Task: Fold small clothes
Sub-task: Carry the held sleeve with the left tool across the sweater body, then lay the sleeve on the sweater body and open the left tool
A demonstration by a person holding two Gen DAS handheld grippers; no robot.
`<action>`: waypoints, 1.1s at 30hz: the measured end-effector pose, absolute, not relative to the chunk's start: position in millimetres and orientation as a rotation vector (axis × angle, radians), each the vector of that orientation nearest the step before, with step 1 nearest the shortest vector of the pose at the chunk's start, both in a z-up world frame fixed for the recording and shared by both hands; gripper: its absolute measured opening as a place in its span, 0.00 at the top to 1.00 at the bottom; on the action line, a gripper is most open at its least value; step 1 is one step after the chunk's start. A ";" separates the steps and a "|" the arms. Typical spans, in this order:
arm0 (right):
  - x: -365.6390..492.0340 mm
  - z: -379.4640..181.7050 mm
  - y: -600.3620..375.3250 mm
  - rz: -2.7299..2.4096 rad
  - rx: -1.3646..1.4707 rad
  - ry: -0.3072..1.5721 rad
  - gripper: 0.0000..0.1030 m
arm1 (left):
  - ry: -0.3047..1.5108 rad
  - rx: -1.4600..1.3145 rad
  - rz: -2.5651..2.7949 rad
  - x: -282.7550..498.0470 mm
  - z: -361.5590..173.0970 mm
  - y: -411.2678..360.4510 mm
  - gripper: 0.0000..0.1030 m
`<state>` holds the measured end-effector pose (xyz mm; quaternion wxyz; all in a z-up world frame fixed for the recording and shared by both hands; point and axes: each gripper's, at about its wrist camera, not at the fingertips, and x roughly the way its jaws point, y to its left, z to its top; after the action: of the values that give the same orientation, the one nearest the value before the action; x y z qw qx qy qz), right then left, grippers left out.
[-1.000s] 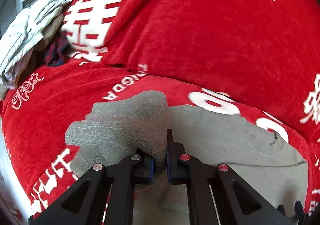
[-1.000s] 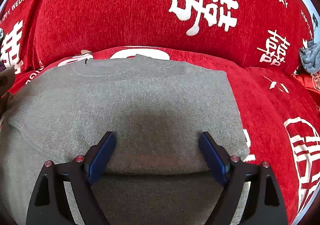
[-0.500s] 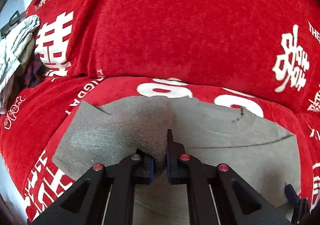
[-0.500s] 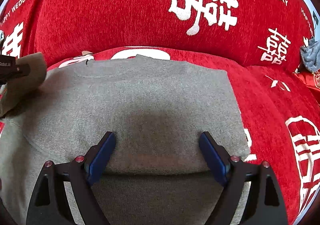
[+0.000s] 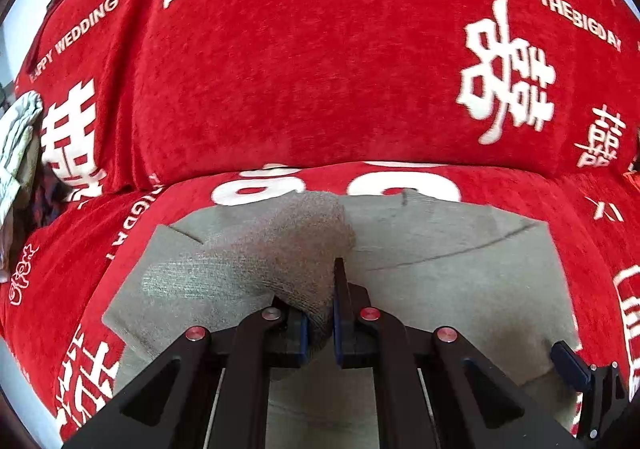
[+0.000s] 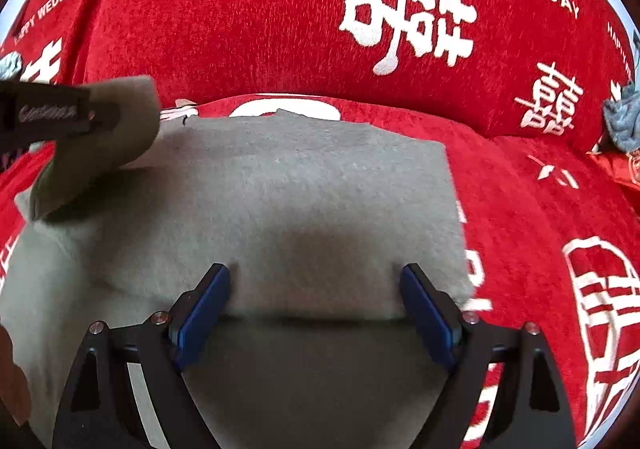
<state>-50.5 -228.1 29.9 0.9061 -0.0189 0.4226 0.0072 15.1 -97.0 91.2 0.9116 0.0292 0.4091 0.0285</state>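
Lying flat on the red printed cover point(image 6: 240, 29), the grey sweater point(image 6: 304, 201) spreads across the seat. Left gripper point(image 5: 320, 313): jaws pinched shut on a sleeve point(image 5: 280, 249), raised over the garment's left side. Right gripper point(image 6: 316, 309): jaws spread wide, resting w/ nothing between, pads against the folded lower edge.
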 end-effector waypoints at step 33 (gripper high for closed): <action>-69.0 34.9 -269.9 -0.074 -0.040 0.889 0.14 | 1.002 0.145 -0.114 3.2 44.2 -162.8 0.02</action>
<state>-69.0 -269.9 34.9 0.9019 -0.0195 0.4300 -0.0355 3.2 -162.8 44.2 0.8730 0.0695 0.4797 -0.0545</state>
